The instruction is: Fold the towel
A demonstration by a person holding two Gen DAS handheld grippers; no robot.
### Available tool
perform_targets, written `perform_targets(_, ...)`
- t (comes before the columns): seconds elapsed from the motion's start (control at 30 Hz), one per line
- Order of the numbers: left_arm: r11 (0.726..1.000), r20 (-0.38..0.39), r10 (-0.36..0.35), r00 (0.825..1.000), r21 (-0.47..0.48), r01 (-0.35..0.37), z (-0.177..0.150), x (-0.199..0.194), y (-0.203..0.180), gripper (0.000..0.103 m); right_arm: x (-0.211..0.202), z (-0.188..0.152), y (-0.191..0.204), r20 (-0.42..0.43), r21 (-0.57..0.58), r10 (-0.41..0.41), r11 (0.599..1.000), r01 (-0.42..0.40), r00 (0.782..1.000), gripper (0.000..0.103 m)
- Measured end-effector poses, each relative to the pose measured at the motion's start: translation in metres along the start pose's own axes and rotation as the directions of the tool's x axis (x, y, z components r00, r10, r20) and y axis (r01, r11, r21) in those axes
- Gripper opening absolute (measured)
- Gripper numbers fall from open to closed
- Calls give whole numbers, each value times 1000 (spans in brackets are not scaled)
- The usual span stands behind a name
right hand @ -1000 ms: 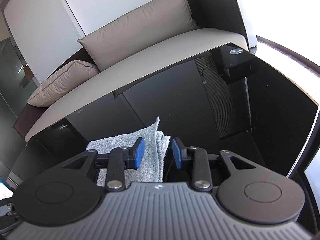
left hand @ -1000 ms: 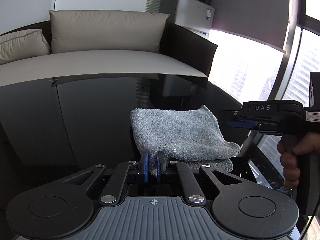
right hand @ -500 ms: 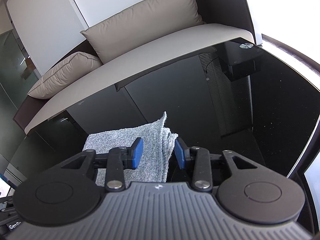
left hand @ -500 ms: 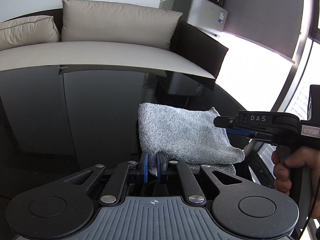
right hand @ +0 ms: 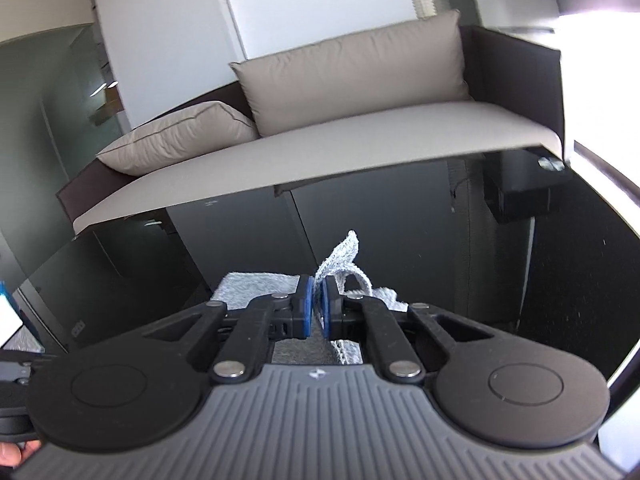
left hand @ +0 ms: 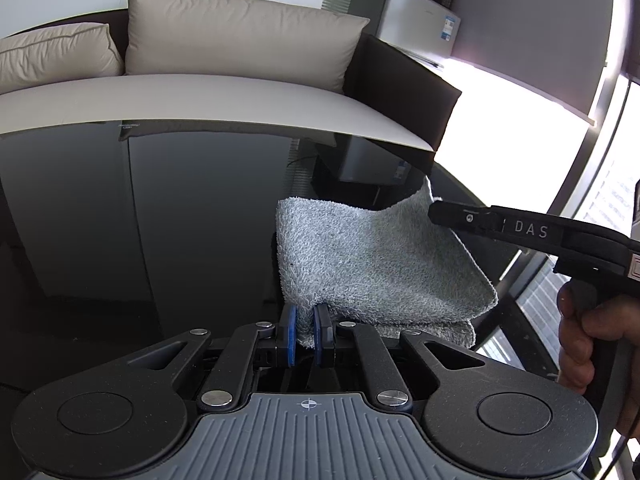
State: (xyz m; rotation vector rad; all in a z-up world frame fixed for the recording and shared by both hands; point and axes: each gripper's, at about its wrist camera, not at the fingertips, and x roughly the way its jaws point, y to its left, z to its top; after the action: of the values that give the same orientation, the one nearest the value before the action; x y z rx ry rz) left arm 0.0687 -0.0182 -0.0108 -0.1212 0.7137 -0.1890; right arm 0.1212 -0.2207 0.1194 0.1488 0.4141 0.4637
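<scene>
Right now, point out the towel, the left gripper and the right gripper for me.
towel [left hand: 372, 264]: left wrist view, middle of the lifted grey layer.
left gripper [left hand: 305, 334]: left wrist view, between its blue pads, shut on the towel's near corner.
right gripper [right hand: 315, 307]: right wrist view, between its pads, pinching the towel's edge.

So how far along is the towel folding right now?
Done: the grey towel is already doubled into layers. In hand: left gripper and right gripper each pinch a corner, raising the top layer. Left: carry it over and lay it flat on the black table.
</scene>
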Motion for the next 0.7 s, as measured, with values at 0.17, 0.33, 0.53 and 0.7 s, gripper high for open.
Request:
perform_targets(0.17,1000,-5,0,1000,-2,0,0,-1,-1,9,7,-1,6,-50,-22,-36,999,34,998,5)
perform_targets(0.33,1000,-7,0,1000,-1,0,-1,-3,-1,9,17,-6,-12,-154,47,-127,990,136,980,6)
perform_targets(0.53,1000,-3,6,1000,5,-6,0,-4,0,9,15,-11,-23,-185,88,-191,974,210,964,7)
perform_targets(0.7,1000,-2,16,1000,12,-16,-1,-3,2,10,10,-16,-22,-192,77,-232,965,250,954,23)
